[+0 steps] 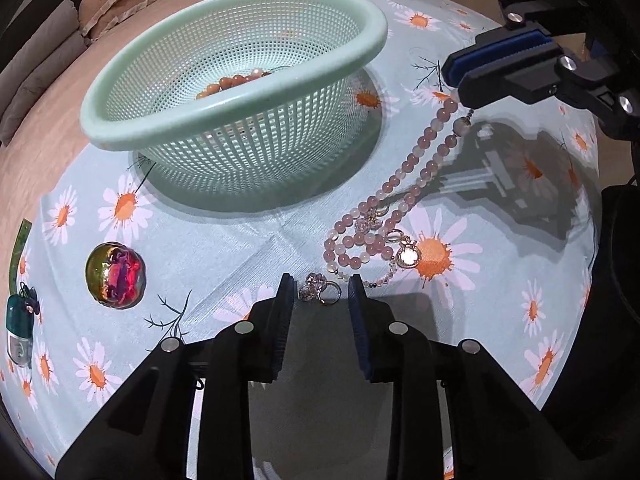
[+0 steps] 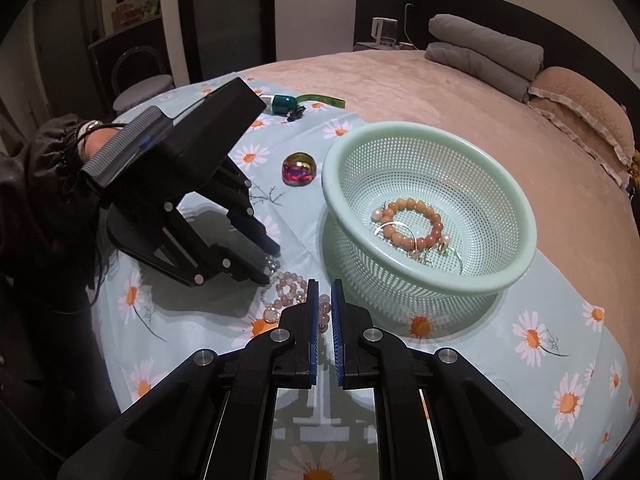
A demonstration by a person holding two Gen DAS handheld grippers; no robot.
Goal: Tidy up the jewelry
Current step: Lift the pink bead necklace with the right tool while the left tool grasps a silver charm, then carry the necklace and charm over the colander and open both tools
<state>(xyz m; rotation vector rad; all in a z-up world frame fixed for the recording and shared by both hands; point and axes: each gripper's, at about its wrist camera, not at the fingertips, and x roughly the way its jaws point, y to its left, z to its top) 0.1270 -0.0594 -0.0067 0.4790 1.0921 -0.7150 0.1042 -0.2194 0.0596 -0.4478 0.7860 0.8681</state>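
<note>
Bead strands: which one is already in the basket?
The orange bead bracelet, lying in the green basket. The pink bead strand trails on the cloth, one end pinched in the right gripper.

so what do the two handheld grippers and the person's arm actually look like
Both are matte black plastic with angular linkage arms and round silver bolt heads. The left gripper and right gripper each have two flat fingers lined with ribbed blue pads. In the right wrist view the left one has a boxy black body with a ribbed grey strip. The person's sleeve is dark with a gathered cuff, beside a bracelet.
</note>
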